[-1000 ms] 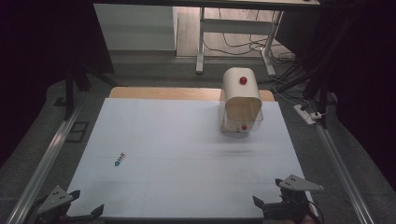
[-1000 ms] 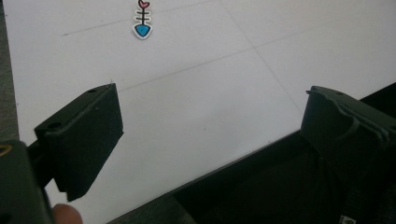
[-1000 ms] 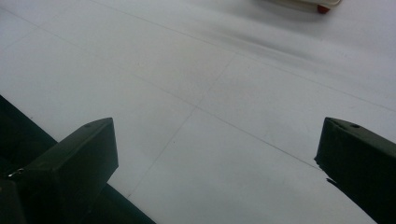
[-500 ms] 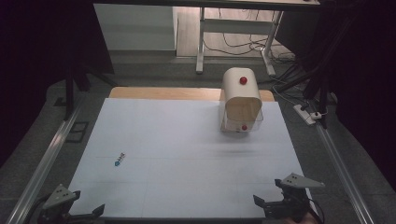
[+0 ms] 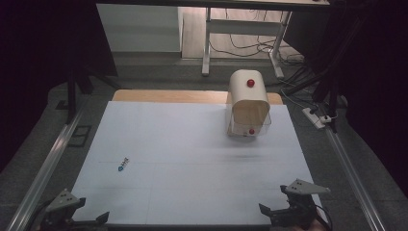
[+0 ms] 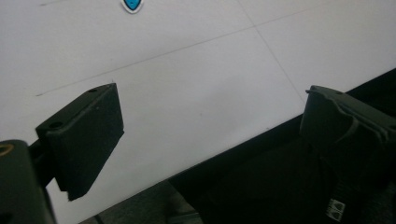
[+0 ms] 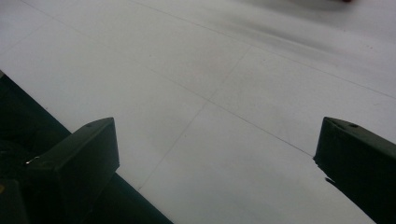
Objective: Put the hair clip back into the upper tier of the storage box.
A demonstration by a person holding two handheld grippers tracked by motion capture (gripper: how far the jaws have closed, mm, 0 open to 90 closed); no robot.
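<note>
Both grippers sat at the bottom edge of the high view, the left gripper [image 5: 89, 219] in the lower left corner and the right gripper [image 5: 274, 211] at lower right, each with jaws spread wide and holding nothing. Between and beyond them stretched the white tabletop [image 5: 192, 159]. A cream, round-topped box [image 5: 248, 103] with a red knob [image 5: 250, 83] stood at upper right, well apart from both. A small blue sticker [image 5: 122, 167] lay at centre left.

The white tabletop [image 5: 192, 159] lies open ahead of both claws; a cream box [image 5: 248, 103] stands far right, a small sticker [image 5: 123, 165] left.
</note>
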